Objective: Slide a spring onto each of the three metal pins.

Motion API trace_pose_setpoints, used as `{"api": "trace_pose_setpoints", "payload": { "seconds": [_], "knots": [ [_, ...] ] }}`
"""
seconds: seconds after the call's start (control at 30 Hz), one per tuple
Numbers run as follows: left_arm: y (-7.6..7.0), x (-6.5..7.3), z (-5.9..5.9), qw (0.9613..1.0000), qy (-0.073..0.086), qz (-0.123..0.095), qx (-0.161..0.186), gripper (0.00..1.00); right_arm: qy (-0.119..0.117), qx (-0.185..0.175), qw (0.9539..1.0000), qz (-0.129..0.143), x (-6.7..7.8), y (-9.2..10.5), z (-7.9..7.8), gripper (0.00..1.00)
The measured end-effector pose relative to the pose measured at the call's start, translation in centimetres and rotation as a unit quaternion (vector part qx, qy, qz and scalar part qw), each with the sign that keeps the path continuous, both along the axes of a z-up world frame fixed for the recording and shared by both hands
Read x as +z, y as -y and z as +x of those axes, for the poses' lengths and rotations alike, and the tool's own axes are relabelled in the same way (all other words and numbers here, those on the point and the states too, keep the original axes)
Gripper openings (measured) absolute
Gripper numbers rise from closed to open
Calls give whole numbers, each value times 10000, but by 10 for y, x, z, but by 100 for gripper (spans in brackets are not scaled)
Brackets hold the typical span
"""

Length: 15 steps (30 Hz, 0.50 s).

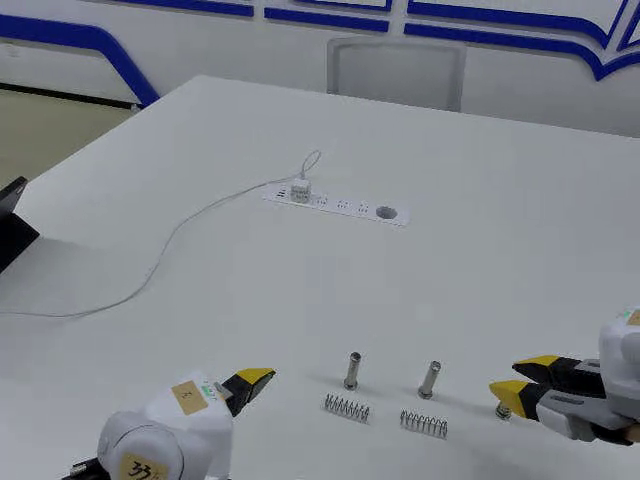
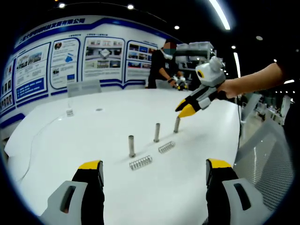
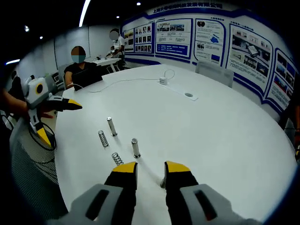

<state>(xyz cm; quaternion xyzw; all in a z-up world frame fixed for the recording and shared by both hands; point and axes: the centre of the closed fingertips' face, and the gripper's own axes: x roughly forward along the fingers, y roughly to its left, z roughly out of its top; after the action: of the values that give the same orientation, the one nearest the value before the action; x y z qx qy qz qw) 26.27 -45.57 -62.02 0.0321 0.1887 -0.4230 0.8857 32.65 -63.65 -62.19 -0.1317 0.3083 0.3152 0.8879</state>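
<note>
hovering at the third pin [image 1: 503,410], right gripper [image 3: 150,167] jaws slightly parted, gripping nothing i can see; probably placed to steady it. left gripper [image 2: 154,164] jaws wide open, empty, facing the near spring [image 2: 140,162]. second spring [image 2: 166,147] lies on worktop [image 1: 300,290] beside bare middle pin [image 2: 157,132]. both springs flat, not yet on pins.

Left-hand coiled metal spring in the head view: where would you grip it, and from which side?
Probably near one end of the small coiled metal spring, from above, jaws closing across its thin width. It lies flat on the white table, long axis sideways, so that leaves the other end free for the upright metal pin.
</note>
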Motion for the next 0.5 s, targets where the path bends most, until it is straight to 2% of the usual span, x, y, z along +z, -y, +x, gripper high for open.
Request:
{"api": "trace_pose_setpoints", "payload": {
  "seconds": [0.23,0.33,0.5],
  "knots": [
    [0,2,0,10000,-26,-64,29,92,-123,277,9995,71,-10,-27,-8,24],
    [-1,1,1,9999,-61,-74,53,92,-258,458,9986,47,-21,-40,-12,24],
    [-2,-1,2,9999,-83,-66,84,92,-457,703,9964,-115,-40,-48,-16,23]
  ]
}}
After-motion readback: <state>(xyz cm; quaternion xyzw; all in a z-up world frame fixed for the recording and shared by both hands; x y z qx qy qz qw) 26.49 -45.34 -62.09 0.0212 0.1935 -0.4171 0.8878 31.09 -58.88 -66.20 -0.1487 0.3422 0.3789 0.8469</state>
